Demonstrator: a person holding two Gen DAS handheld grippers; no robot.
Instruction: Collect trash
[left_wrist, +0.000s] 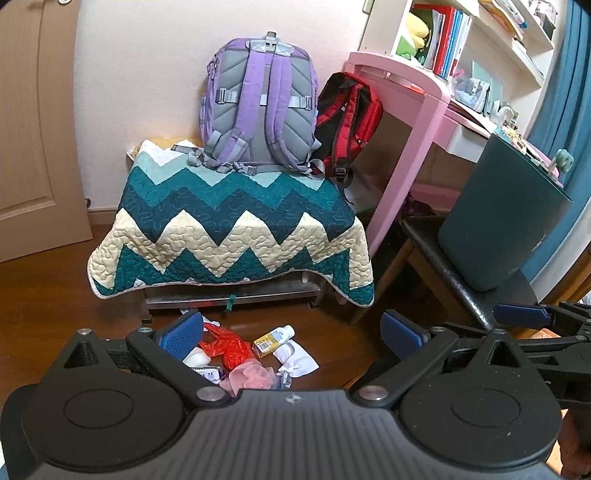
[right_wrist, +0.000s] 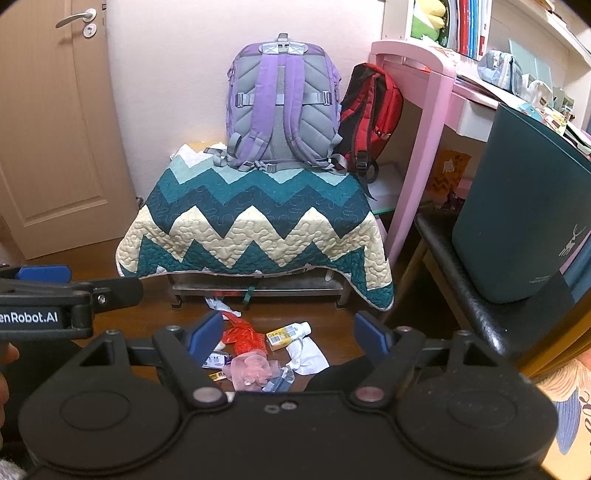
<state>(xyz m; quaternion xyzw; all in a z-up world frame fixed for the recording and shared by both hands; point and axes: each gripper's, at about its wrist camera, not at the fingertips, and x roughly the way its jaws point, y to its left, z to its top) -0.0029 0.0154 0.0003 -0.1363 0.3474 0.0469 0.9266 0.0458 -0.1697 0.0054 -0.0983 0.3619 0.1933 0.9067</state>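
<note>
Both jaws stand wide open and empty — the left gripper (left_wrist: 291, 332) and right gripper (right_wrist: 290, 334) hang above the trash pile (right_wrist: 266, 354) on the wood floor, just near of the quilt-draped bench (right_wrist: 255, 221). The teal bin (right_wrist: 517, 221) sits on the chair at right. The thin pink netting (right_wrist: 251, 369) and crumpled tissue (right_wrist: 308, 354) could likely slip a pinch, and the small bottle (right_wrist: 286, 334) might roll away if nudged.
</note>
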